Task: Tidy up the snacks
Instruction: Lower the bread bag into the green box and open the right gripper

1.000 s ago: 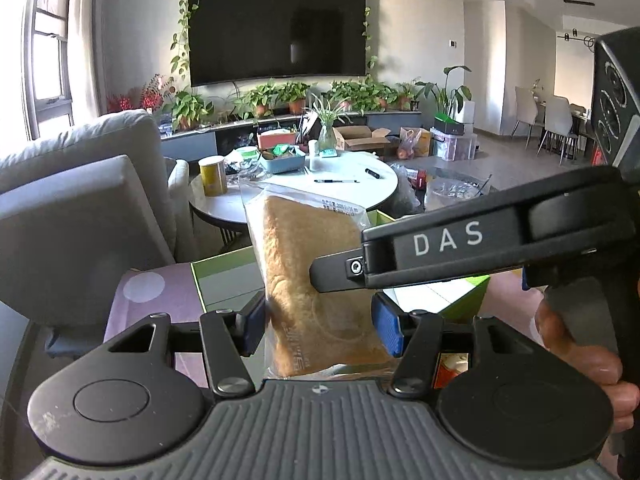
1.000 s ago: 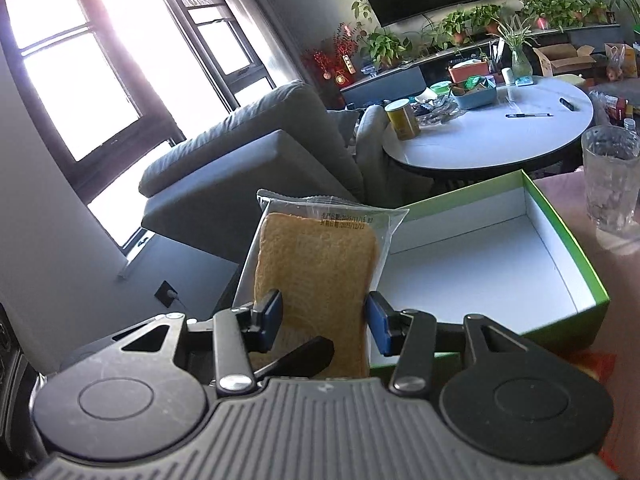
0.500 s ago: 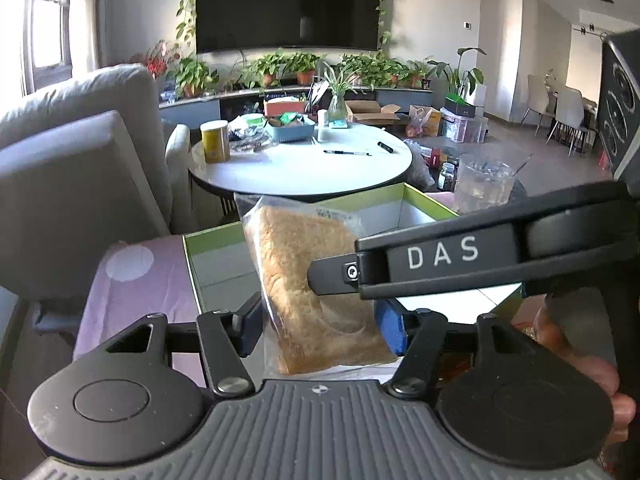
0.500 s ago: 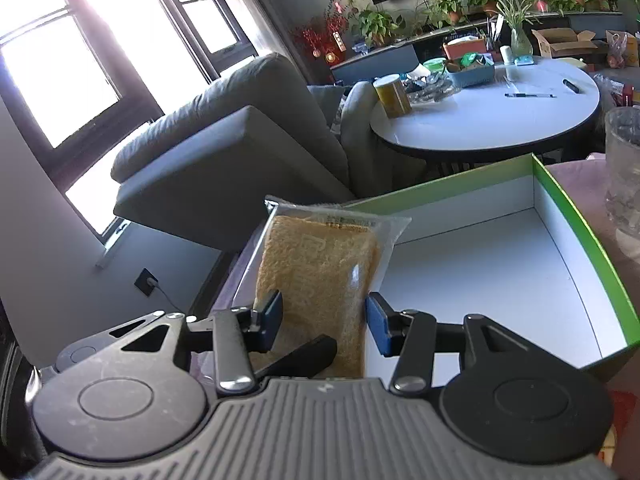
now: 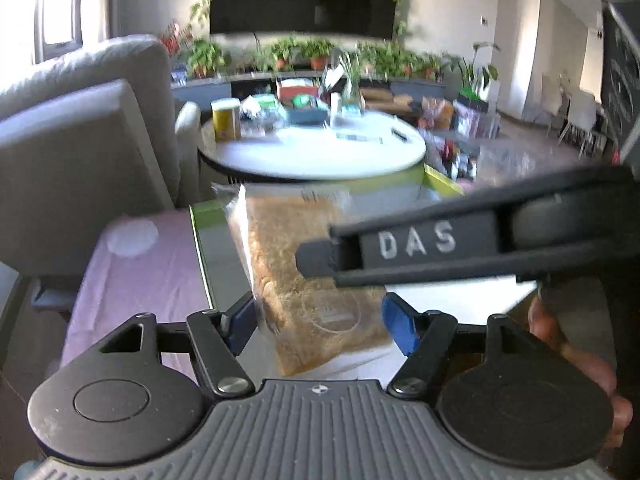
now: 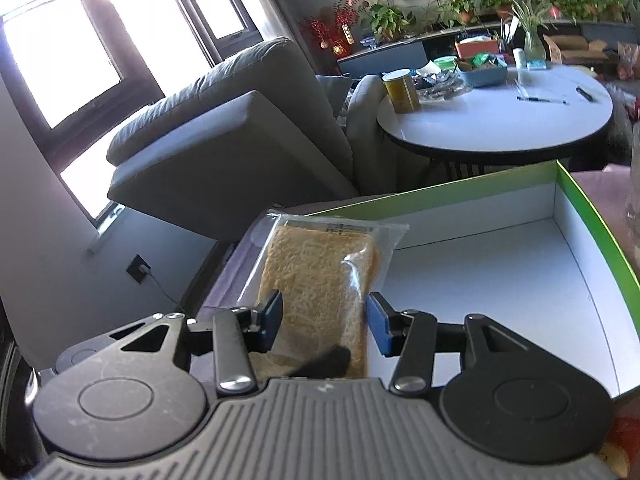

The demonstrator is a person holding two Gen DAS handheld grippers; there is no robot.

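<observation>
The bagged bread slice (image 6: 320, 276) stands at the left end of the green-rimmed white box (image 6: 592, 216). The right gripper (image 6: 322, 320) grips its edges with both fingers. The left gripper (image 5: 318, 320) has just been opening; its fingers flank the bag with a gap showing at the right pad.

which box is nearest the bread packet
The open green-edged box with the white inside, right next to the bread packet; the brown cardboard box sits far back by the plants.
</observation>
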